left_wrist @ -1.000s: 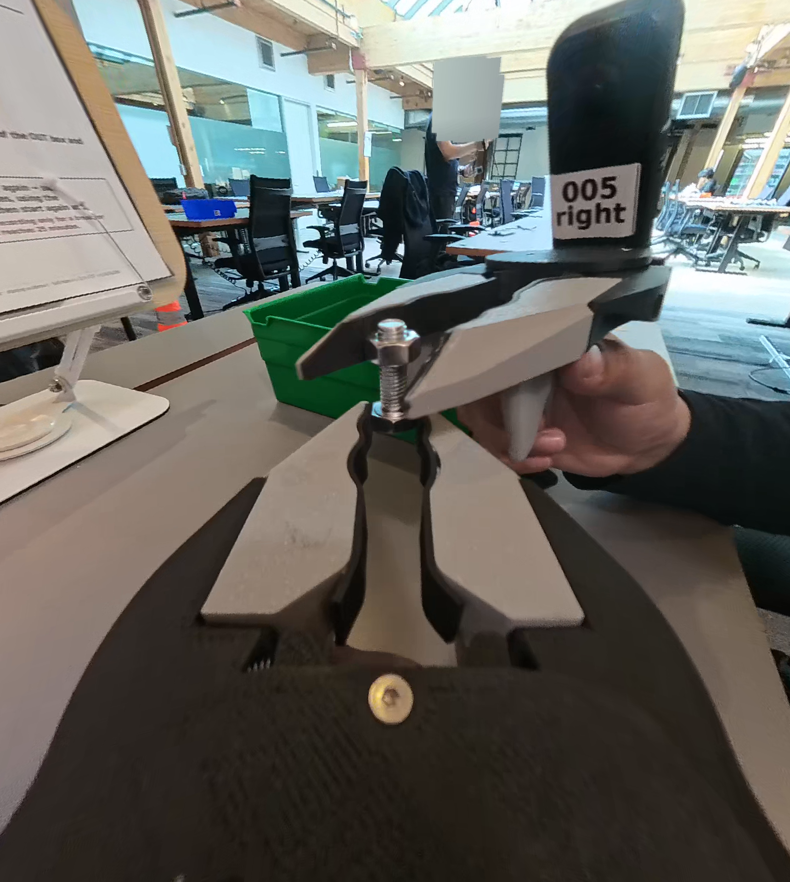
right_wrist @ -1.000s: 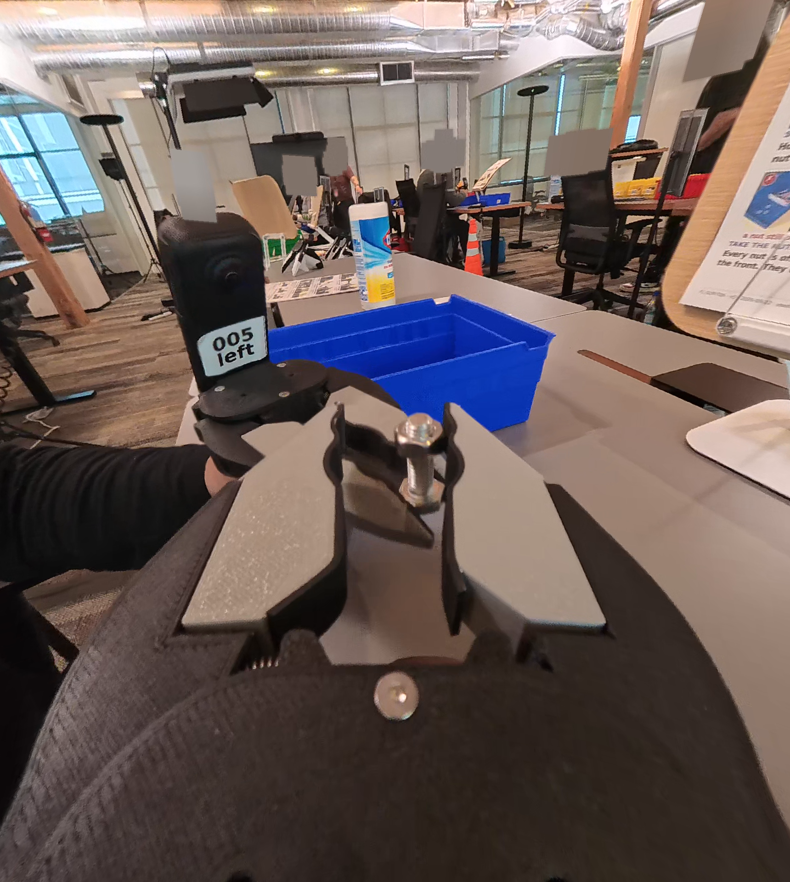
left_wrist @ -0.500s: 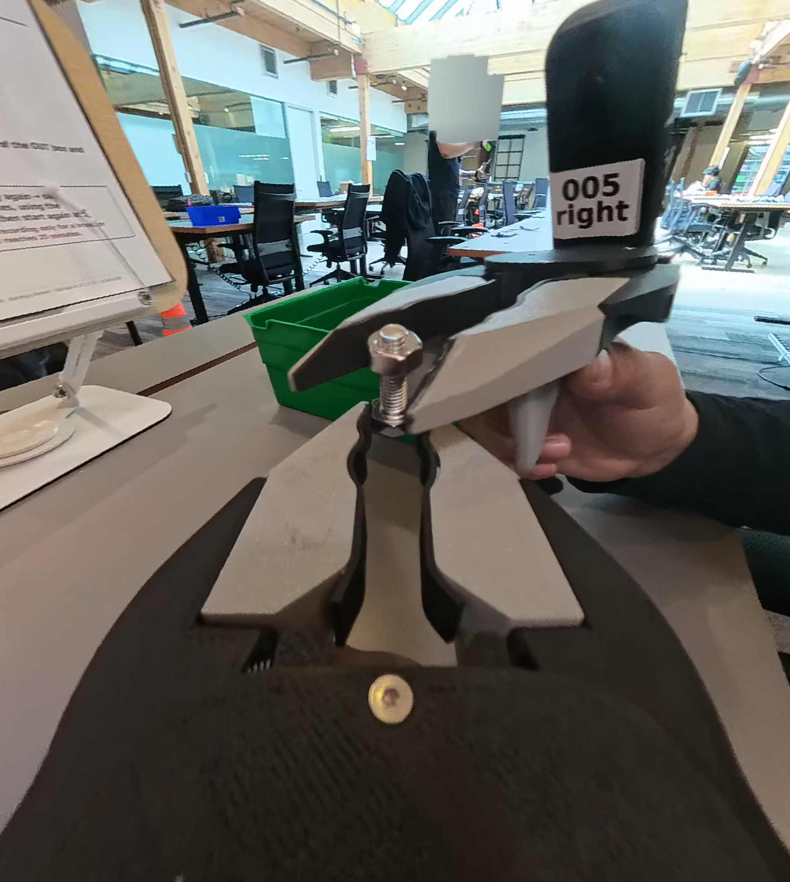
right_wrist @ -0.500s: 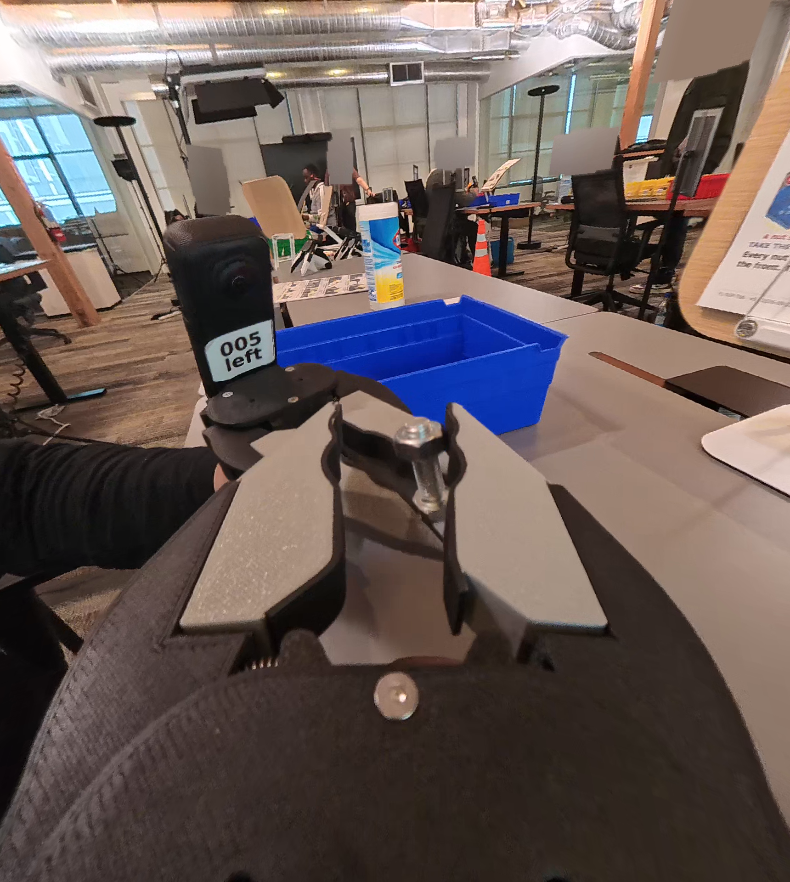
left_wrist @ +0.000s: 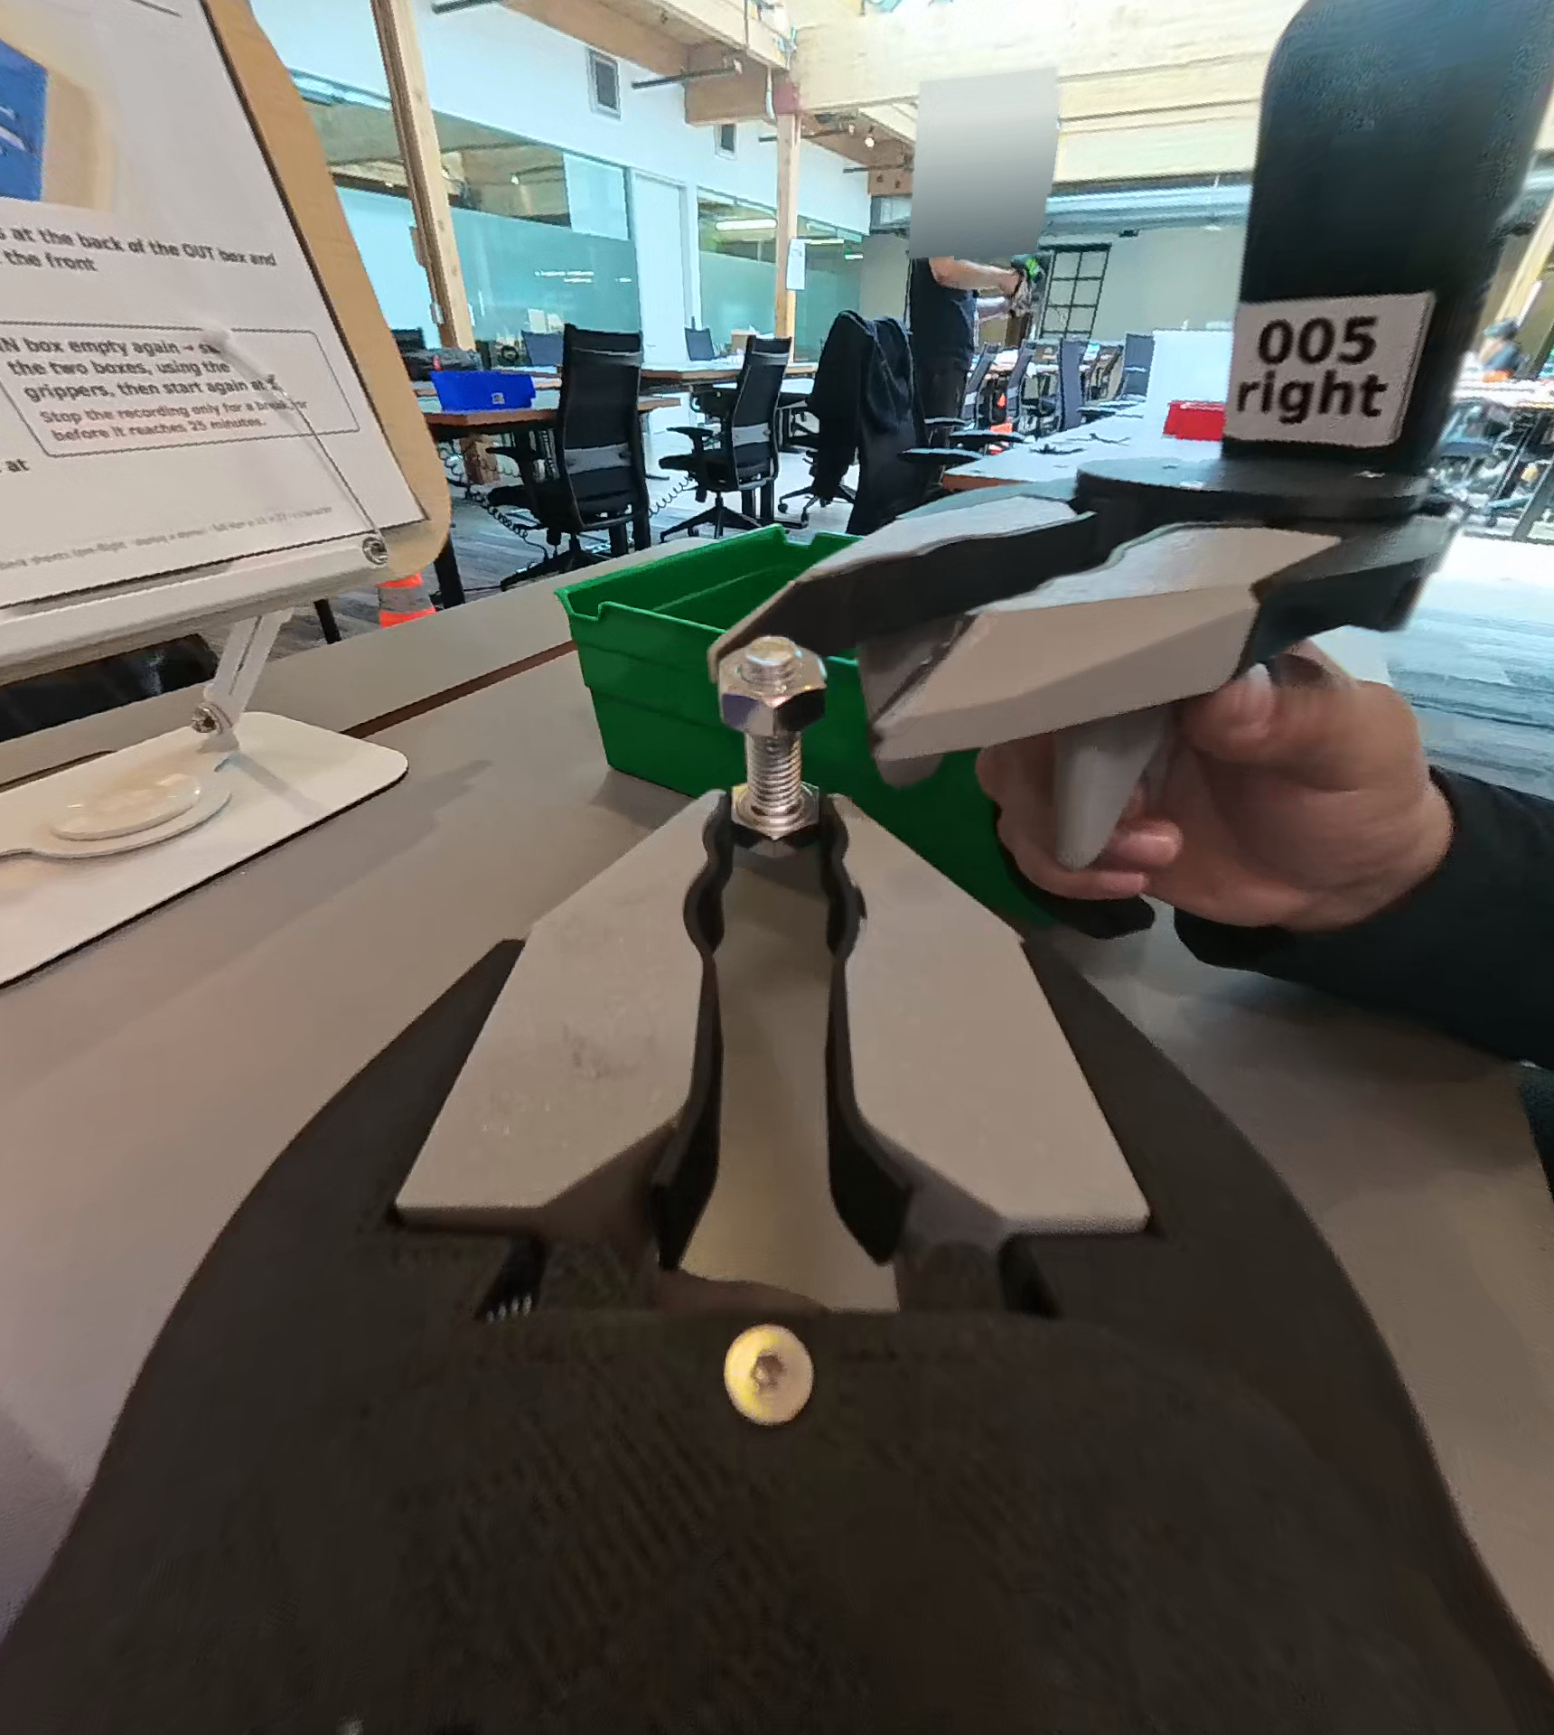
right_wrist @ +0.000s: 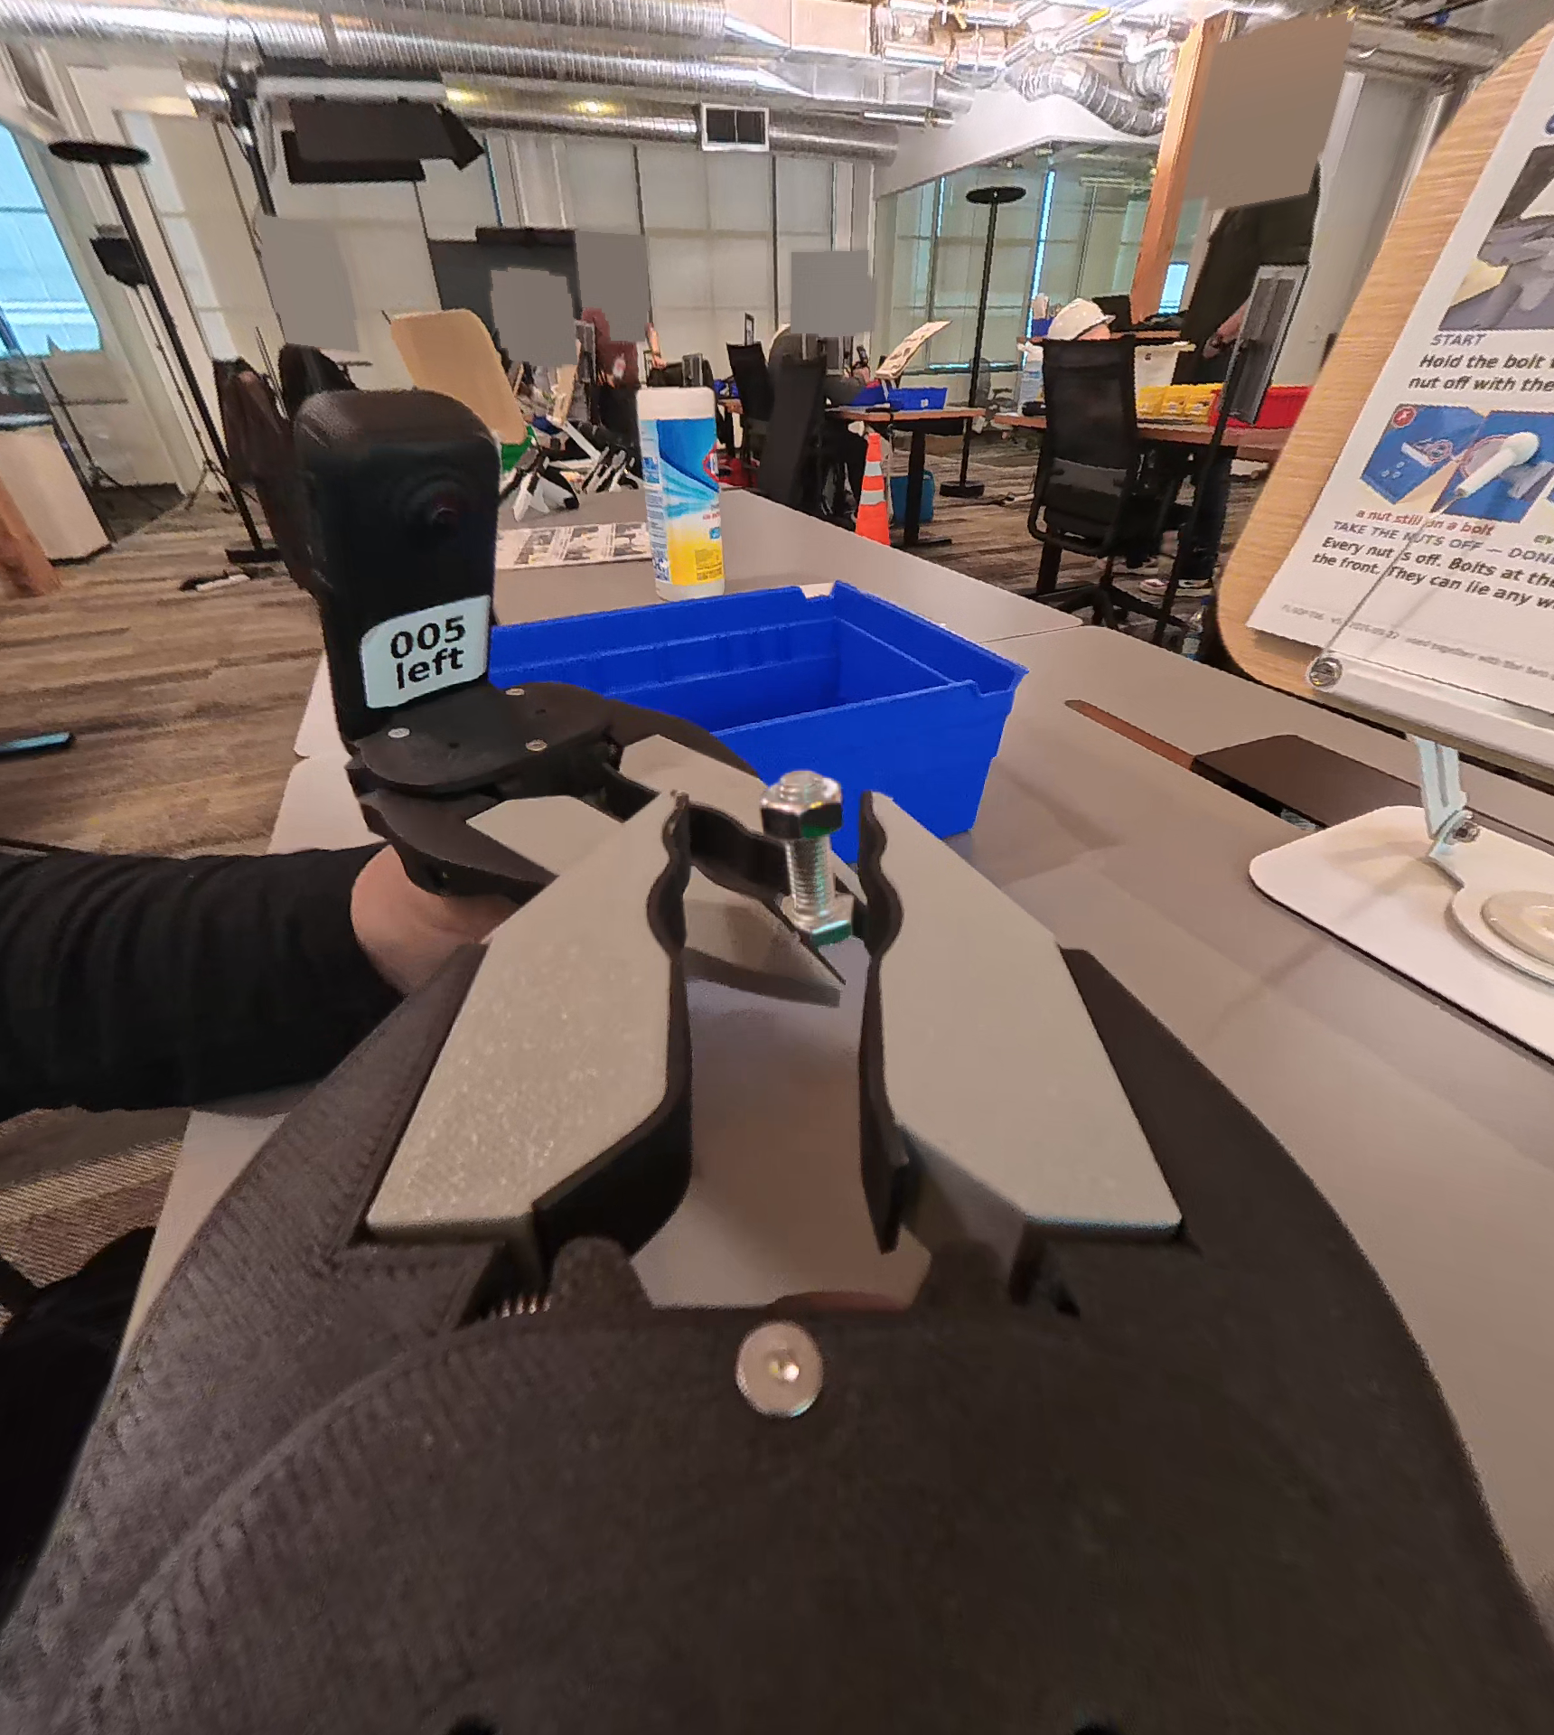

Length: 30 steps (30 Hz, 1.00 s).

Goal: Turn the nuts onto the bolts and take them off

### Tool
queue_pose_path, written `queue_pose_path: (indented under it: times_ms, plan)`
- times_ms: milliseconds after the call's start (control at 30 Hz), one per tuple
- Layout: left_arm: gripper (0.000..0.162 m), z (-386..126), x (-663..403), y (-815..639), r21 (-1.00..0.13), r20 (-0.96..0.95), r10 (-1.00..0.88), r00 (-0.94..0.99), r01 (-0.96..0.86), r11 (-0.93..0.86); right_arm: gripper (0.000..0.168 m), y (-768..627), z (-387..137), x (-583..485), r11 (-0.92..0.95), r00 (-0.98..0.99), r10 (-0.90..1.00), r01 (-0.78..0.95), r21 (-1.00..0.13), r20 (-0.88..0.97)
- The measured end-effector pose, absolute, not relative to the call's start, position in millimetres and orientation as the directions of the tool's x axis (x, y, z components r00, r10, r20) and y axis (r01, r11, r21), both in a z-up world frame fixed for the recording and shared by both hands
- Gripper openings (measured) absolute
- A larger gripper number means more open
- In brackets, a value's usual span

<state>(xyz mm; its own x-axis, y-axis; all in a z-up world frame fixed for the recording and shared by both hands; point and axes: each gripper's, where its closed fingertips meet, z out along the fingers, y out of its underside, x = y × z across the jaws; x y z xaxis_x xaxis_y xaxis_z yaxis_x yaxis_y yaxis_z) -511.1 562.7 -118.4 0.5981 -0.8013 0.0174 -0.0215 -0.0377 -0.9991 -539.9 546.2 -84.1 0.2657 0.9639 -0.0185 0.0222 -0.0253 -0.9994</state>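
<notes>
A silver bolt stands upright with its head clamped between the tips of my left gripper, which is shut on it. A hex nut sits at the top end of the thread. My right gripper comes in from the right at nut height. In the right wrist view the nut lies between the tips of my right gripper, nearer the right finger, with gaps on both sides, so it is open. The left gripper holds the bolt from the left there.
A green bin stands behind the bolt and a blue bin on the opposite side. An instruction board on a white stand is at the table's edge, also in the right wrist view. A wipes canister stands farther back. The left gripper's tips are roughly 4 cm from the right gripper's.
My right gripper has drawn back to the right, so the nut now sits at its tips instead of deeper between the fingers. The bolt stays clamped in my left gripper.
</notes>
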Motion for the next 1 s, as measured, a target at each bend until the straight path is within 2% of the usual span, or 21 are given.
queue_pose_path:
  times_ms: [100,167,600,800,1000]
  plan:
    - [0.015,-121.7,-503.0,557.3,-0.998,-0.025,-0.814,0.580,-0.063,-0.014,0.026,547.6,-88.6,-542.5,-0.006,0.289,0.957,0.056,-0.998,0.011]
    - [0.015,-123.1,-500.3,555.9,-0.997,-0.047,-0.813,0.580,-0.083,-0.002,0.016,549.3,-91.7,-542.3,-0.002,0.301,0.953,0.076,-0.997,0.021]
    - [0.015,-116.4,-505.6,556.3,-0.999,0.019,-0.821,0.570,-0.014,-0.033,0.015,560.1,-97.1,-536.0,-0.087,0.327,0.943,0.079,-0.993,-0.057]
    - [0.007,-115.4,-506.5,555.7,-0.999,0.036,-0.829,0.559,0.002,-0.042,0.015,558.2,-100.1,-539.0,-0.106,0.309,0.948,0.083,-0.991,-0.076]
    - [0.007,-116.5,-507.1,555.8,-0.999,0.011,-0.826,0.564,-0.027,-0.031,0.015,557.9,-100.8,-539.3,-0.123,0.298,0.950,0.077,-0.989,-0.095]
